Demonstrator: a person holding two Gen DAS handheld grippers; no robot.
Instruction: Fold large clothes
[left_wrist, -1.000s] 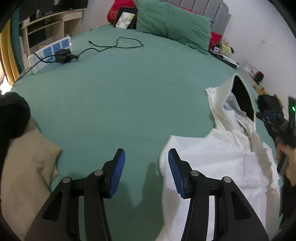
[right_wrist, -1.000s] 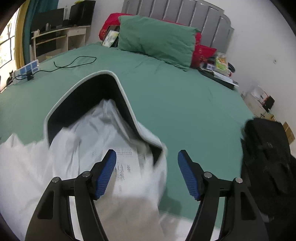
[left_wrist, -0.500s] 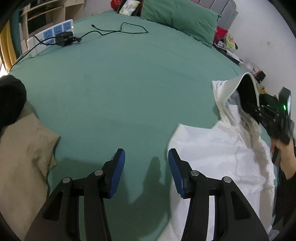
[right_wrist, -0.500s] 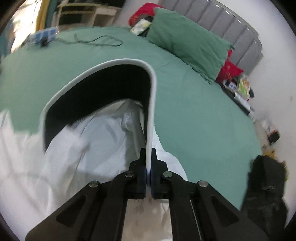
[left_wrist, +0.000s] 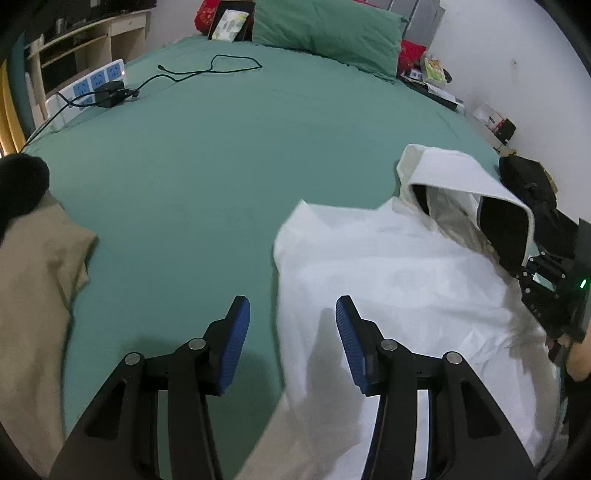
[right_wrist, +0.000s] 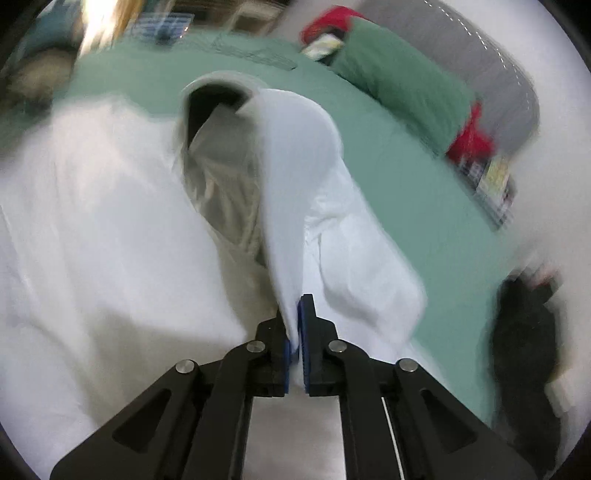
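The right gripper (right_wrist: 295, 332) has its fingers pressed together on the white rim of the hood (right_wrist: 291, 155), which rises ahead of the fingertips from the white hooded garment (left_wrist: 388, 273) spread over the green bed (left_wrist: 207, 155). The left gripper (left_wrist: 291, 343) hangs with its fingers apart and empty, the garment's left edge lying between and just beyond them. The step in hand looks like laying the hood down onto the body. Next, the left fingers likely need to pinch that edge or shoulder so both sides fold evenly. A tan garment (left_wrist: 33, 280) lies well left of the left fingers.
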